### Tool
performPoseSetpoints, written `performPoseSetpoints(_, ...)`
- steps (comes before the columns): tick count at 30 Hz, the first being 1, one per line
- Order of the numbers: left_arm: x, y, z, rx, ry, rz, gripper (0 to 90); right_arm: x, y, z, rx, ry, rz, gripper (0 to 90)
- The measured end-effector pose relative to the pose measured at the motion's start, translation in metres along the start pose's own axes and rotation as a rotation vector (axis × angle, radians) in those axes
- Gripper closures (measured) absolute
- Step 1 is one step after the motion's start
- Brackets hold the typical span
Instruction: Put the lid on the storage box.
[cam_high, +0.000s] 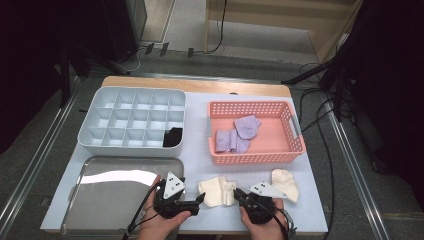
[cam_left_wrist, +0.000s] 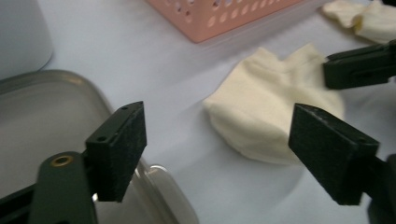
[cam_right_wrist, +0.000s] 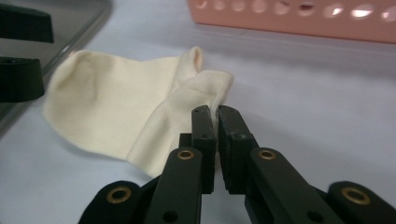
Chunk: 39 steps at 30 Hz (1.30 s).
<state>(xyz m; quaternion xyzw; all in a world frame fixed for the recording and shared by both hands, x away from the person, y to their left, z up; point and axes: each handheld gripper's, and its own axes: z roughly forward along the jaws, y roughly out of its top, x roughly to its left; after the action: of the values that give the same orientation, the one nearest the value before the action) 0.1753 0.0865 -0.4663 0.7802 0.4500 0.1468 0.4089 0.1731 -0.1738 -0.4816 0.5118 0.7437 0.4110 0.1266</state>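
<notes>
high view, looking down on a pale tabletop. a cream sock lies flat near the front edge, between the two tools. the right tool has its jaws closed on the sock's cuff edge; in the right gripper view the right tool shows a thin fold of cream fabric pinched between its pads, the rest of the sock spread out on the tabletop beyond. the left tool stands wide, jaws apart and holding nothing, just beside the sock's other end; in the left gripper view the left tool frames the sock without touching it. a second cream sock lies bunched to the right, apart from the first. behind them, a pink perforated basket holds lilac socks. a white divided organiser stands at the back left, with a black item in its front right compartment. a metal tray sits at the front left. no brand, label or readable writing appears on any item.
</notes>
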Motion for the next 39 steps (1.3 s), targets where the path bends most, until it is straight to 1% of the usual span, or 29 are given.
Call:
performPoseSetpoints(1, 0.000, 0.000, 0.000, 0.007, -0.006, 0.002, 25.5, -0.003, 0.000, -0.001, -0.004, -0.015, 0.005, 86.4)
performPoseSetpoints(2, 0.000, 0.000, 0.001, 0.008, -0.011, 0.003, 28.7, -0.006, 0.000, -0.001, -0.004, -0.013, 0.016, 86.1)
performPoseSetpoints(3, 0.000, 0.000, 0.001, 0.012, -0.011, 0.002, 32.5, -0.008, 0.000, -0.001, -0.007, -0.017, 0.018, 86.0)
performPoseSetpoints(4, 0.001, 0.000, 0.001, 0.019, -0.001, 0.004, 36.4, -0.009, -0.001, -0.001, -0.007, -0.026, 0.018, 85.7)
performPoseSetpoints(5, 0.001, 0.000, 0.002, 0.020, 0.009, -0.007, 40.2, -0.009, -0.001, -0.001, -0.004, -0.037, 0.012, 85.4)
performPoseSetpoints(7, 0.005, 0.000, 0.001, 0.021, 0.001, -0.030, 43.2, -0.009, -0.001, -0.001, -0.012, -0.073, -0.015, 84.7)
performPoseSetpoints(8, 0.007, 0.000, 0.000, 0.007, -0.006, -0.037, 43.4, -0.009, -0.001, -0.001, -0.013, -0.082, -0.015, 84.1)
performPoseSetpoints(10, 0.008, 0.001, -0.002, -0.028, -0.013, -0.056, 41.5, -0.011, -0.001, -0.002, -0.026, -0.064, -0.003, 82.0)
performPoseSetpoints(12, 0.006, 0.002, -0.003, -0.049, -0.030, -0.068, 39.0, -0.012, -0.001, -0.002, -0.043, -0.051, 0.018, 81.6)
performPoseSetpoints(14, 0.002, 0.003, -0.002, -0.059, -0.038, -0.067, 37.4, -0.012, -0.001, -0.002, -0.048, -0.043, 0.024, 81.9)
performPoseSetpoints(17, -0.006, 0.003, 0.005, -0.040, -0.055, -0.047, 35.5, -0.010, -0.001, 0.001, -0.029, -0.027, 0.012, 82.8)
performPoseSetpoints(18, -0.008, 0.004, 0.007, -0.029, -0.060, -0.047, 35.5, -0.010, -0.001, 0.001, -0.029, -0.027, 0.012, 82.8)
performPoseSetpoints(19, -0.009, 0.004, 0.010, -0.020, -0.069, -0.048, 35.6, -0.009, -0.001, 0.001, -0.037, -0.017, 0.006, 82.7)
performPoseSetpoints(20, -0.010, 0.005, 0.012, -0.006, -0.073, -0.041, 35.6, -0.009, -0.001, 0.001, -0.037, -0.017, 0.006, 82.7)
performPoseSetpoints(21, -0.012, 0.005, 0.014, 0.007, -0.064, -0.036, 36.4, -0.010, -0.001, 0.000, -0.039, -0.015, 0.006, 82.8)
performPoseSetpoints(22, -0.013, 0.005, 0.015, 0.020, -0.053, -0.022, 39.8, -0.010, -0.001, -0.001, -0.039, -0.017, 0.013, 83.0)
performPoseSetpoints(23, -0.014, 0.005, 0.016, 0.035, -0.063, -0.013, 45.7, -0.012, -0.001, -0.001, -0.043, -0.020, 0.012, 83.2)
performPoseSetpoints(24, -0.014, 0.005, 0.017, 0.048, -0.063, -0.010, 49.3, -0.014, -0.001, -0.003, -0.045, -0.022, 0.018, 83.5)
performPoseSetpoints(26, -0.013, 0.004, 0.018, 0.077, -0.043, 0.008, 60.6, -0.018, -0.001, -0.004, -0.047, -0.032, 0.027, 84.0)
performPoseSetpoints(27, -0.012, 0.003, 0.019, 0.092, -0.044, 0.008, 65.4, -0.020, -0.001, -0.005, -0.044, -0.039, 0.030, 84.1)
performPoseSetpoints(29, -0.009, 0.002, 0.020, 0.106, -0.046, 0.004, 75.9, -0.023, -0.001, -0.005, -0.044, -0.046, 0.037, 85.0)
performPoseSetpoints(30, -0.007, 0.002, 0.021, 0.113, -0.050, 0.000, 80.0, -0.025, -0.001, -0.005, -0.042, -0.051, 0.032, 85.5)
performPoseSetpoints(31, -0.006, 0.002, 0.021, 0.114, -0.057, -0.001, 82.2, -0.026, -0.002, -0.005, -0.035, -0.055, 0.035, 85.6)
performPoseSetpoints(33, -0.005, 0.003, 0.020, 0.115, -0.058, -0.004, 83.2, -0.027, -0.002, -0.005, -0.034, -0.057, 0.033, 85.7)
performPoseSetpoints(35, -0.003, 0.003, 0.020, 0.103, -0.058, -0.016, 80.1, -0.026, -0.002, -0.004, -0.034, -0.061, 0.033, 86.3)
performPoseSetpoints(36, -0.002, 0.004, 0.019, 0.099, -0.065, -0.026, 78.0, -0.026, -0.001, -0.003, -0.035, -0.065, 0.030, 86.5)
performPoseSetpoints(38, 0.001, 0.006, 0.018, 0.092, -0.066, -0.033, 77.7, -0.026, 0.001, -0.003, -0.051, -0.073, 0.023, 86.7)
performPoseSetpoints(39, 0.002, 0.006, 0.019, 0.087, -0.066, -0.036, 79.0, -0.026, 0.003, -0.003, -0.058, -0.073, 0.021, 86.8)
